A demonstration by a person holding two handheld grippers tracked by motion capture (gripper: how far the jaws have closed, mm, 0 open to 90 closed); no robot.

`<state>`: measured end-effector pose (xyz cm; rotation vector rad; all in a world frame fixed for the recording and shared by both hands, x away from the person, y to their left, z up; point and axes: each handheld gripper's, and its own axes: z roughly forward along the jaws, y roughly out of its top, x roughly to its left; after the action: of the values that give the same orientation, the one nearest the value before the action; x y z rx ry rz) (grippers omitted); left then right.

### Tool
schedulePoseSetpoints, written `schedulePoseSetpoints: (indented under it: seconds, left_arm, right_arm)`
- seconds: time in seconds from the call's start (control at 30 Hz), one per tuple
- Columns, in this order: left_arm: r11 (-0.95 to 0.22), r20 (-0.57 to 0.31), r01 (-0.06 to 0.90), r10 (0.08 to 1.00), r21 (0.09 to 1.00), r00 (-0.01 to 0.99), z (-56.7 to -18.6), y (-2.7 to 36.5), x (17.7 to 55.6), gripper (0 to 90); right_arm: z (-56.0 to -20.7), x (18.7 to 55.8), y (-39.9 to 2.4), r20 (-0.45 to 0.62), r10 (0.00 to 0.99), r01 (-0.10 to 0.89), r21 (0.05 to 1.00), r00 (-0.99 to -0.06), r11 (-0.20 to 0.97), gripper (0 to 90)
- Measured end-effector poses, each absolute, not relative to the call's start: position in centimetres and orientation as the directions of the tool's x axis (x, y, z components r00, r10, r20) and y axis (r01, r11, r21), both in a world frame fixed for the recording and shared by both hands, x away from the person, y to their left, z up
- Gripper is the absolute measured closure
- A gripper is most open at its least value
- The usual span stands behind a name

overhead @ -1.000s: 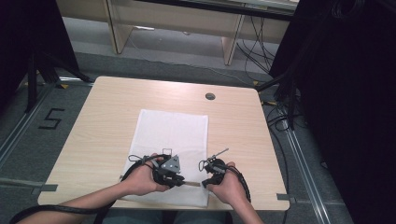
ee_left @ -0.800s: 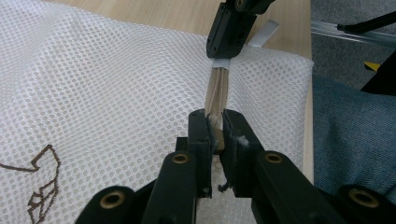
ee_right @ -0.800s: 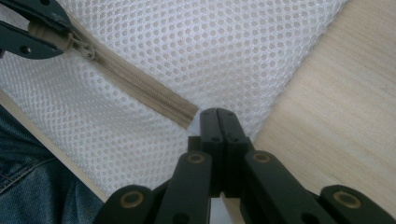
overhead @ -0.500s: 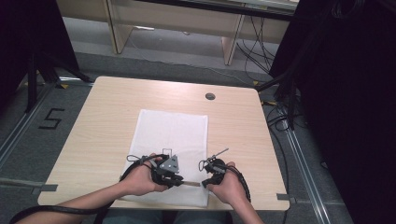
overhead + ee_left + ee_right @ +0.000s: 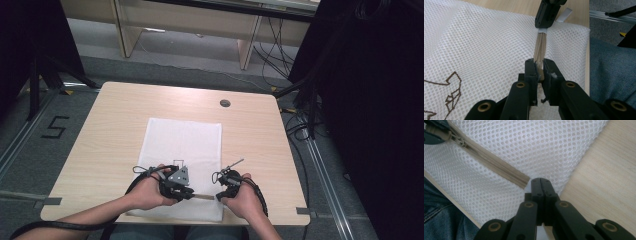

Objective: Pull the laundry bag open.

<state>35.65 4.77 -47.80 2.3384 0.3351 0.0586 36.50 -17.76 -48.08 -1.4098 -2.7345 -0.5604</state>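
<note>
A white mesh bag (image 5: 182,145) lies flat on the wooden table (image 5: 110,115), with a beige zipper (image 5: 202,196) along its near edge. My left gripper (image 5: 190,193) is at that edge, and its jaws (image 5: 539,71) are shut on the zipper pull (image 5: 539,75). The zipper (image 5: 540,47) runs from there to my right gripper (image 5: 543,26). In the right gripper view, my right gripper (image 5: 540,181) is shut on the bag's fabric (image 5: 499,152) just past the zipper's end (image 5: 522,182). In the high view it sits at the bag's near right corner (image 5: 216,196).
A small round grommet (image 5: 225,103) is set in the table's far right. The table's front edge (image 5: 260,220) runs just under both hands. A person's jeans (image 5: 609,75) are beside that edge. Black stands and cables (image 5: 300,115) crowd the floor to the right.
</note>
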Motion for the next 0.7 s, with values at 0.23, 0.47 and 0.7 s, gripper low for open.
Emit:
schedulePoseSetpoints:
  seconds: [0.23,0.47,0.7]
  left_arm:
    - [-0.69,-0.046,0.215,0.254,0.691,0.966,-47.49,5.25,35.53,81.8]
    - [-0.683,-0.05,0.221,0.26,0.696,0.964,-47.53,5.69,35.67,81.8]
    - [-0.684,-0.053,0.224,0.261,0.695,0.964,-47.59,5.73,35.63,81.8]
  right_arm:
    - [-48.06,36.6,-17.7,0.168,0.781,0.786,0.301,-0.601,0.54,90.0]
    - [-48.04,36.55,-17.58,0.161,0.789,0.792,0.293,-0.593,0.535,90.0]
    - [-47.99,36.46,-17.43,0.148,0.788,0.787,0.296,-0.598,0.541,90.0]
